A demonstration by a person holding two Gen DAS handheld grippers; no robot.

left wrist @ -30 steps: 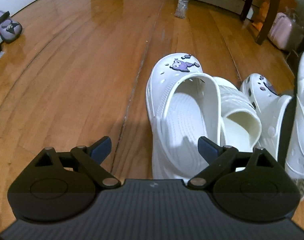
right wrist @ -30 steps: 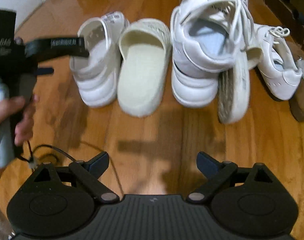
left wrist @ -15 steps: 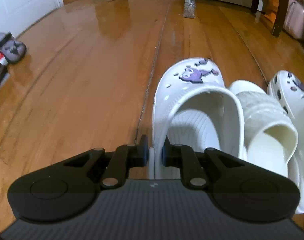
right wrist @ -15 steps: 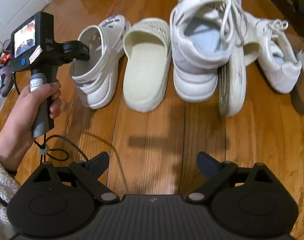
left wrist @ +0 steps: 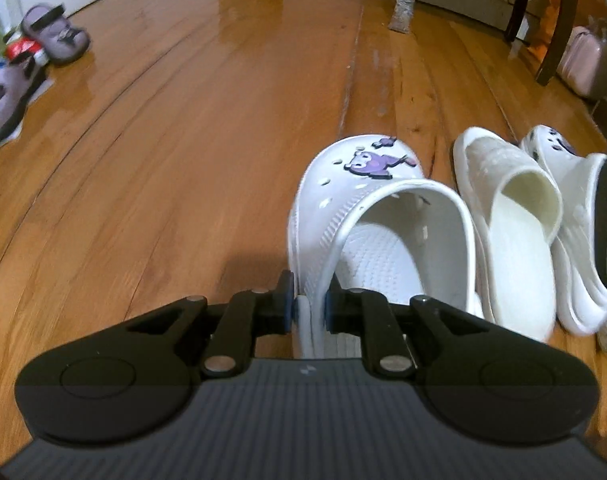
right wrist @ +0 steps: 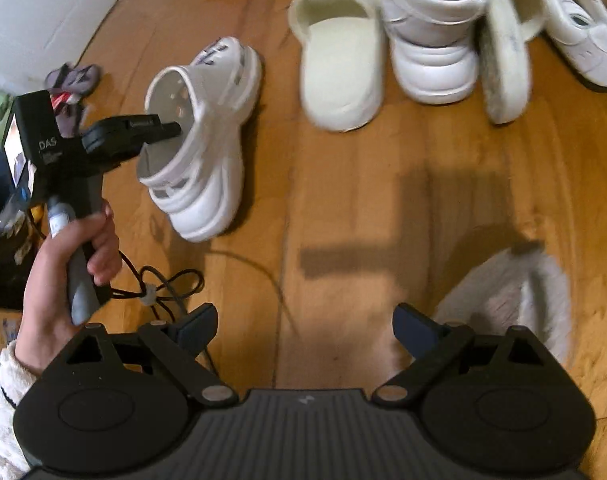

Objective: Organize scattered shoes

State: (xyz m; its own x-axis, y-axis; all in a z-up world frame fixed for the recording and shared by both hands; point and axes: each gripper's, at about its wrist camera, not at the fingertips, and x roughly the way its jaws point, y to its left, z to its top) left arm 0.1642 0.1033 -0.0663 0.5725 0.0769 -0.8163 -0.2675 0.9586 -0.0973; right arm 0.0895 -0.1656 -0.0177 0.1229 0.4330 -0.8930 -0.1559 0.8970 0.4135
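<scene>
The white foam clog with a purple charm [left wrist: 367, 216] is clamped at its heel strap by the left gripper [left wrist: 307, 312], just left of the cream slide sandal [right wrist: 339, 60] on the wooden floor [left wrist: 191, 128]; the right gripper [right wrist: 303, 328] is held open and empty. Only this one shoe is taken in hand, so most of the sorting is judged to be left. The white sneakers [right wrist: 435, 32] are cut off by the frame, and the fluffy thing [right wrist: 511, 300] is too blurred to be named.

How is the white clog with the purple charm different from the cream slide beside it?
The white clog has a heel strap, small holes and a purple charm; the cream slide is plain and backless. The left gripper clamps the clog's strap; nothing grips the slide. Both are pale, with toes pointing away from the camera.
</scene>
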